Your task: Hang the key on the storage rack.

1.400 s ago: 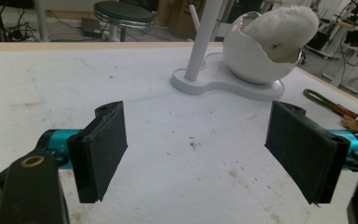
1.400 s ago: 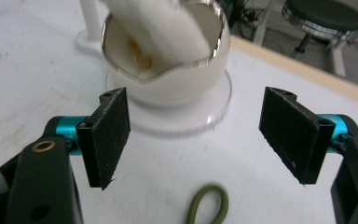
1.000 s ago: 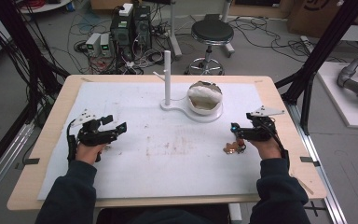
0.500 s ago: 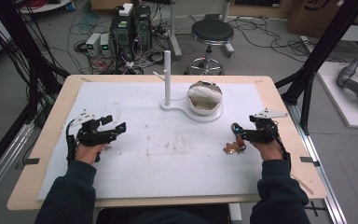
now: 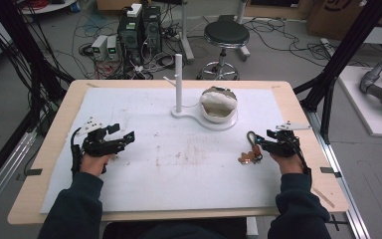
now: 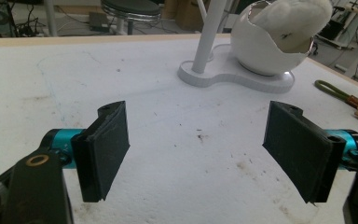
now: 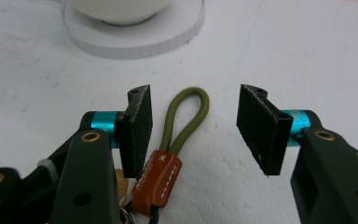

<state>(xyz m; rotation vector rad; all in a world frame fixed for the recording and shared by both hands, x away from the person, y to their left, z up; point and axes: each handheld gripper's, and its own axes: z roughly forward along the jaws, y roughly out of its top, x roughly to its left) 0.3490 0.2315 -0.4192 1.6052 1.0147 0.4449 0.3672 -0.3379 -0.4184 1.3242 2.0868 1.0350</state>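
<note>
At the bottom of the right gripper view the right gripper (image 7: 193, 128) has its 2 jaws straddling the olive cord loop (image 7: 186, 116) of a keychain, whose brown leather tag (image 7: 157, 182) lies at the lower centre of the frame. The jaws have just been closing, yet both pads stand clear of the cord, so nothing is gripped. To take it well, I judge the jaws should sink until the pads flank the cord just above the tag, then close squarely so the loop cannot slip sideways. In the high view the keychain (image 5: 250, 148) lies at centre right, just left of that gripper. The left gripper (image 5: 122, 137), at centre left, hangs wide open and holds nothing. Farther up, a white stand (image 5: 179, 84) and a cracked-egg bowl (image 5: 219, 103) share a base on the stained white sheet (image 5: 179, 189). Beyond the table are a stool (image 5: 225, 35) and cabled electronics (image 5: 139, 27).
</note>
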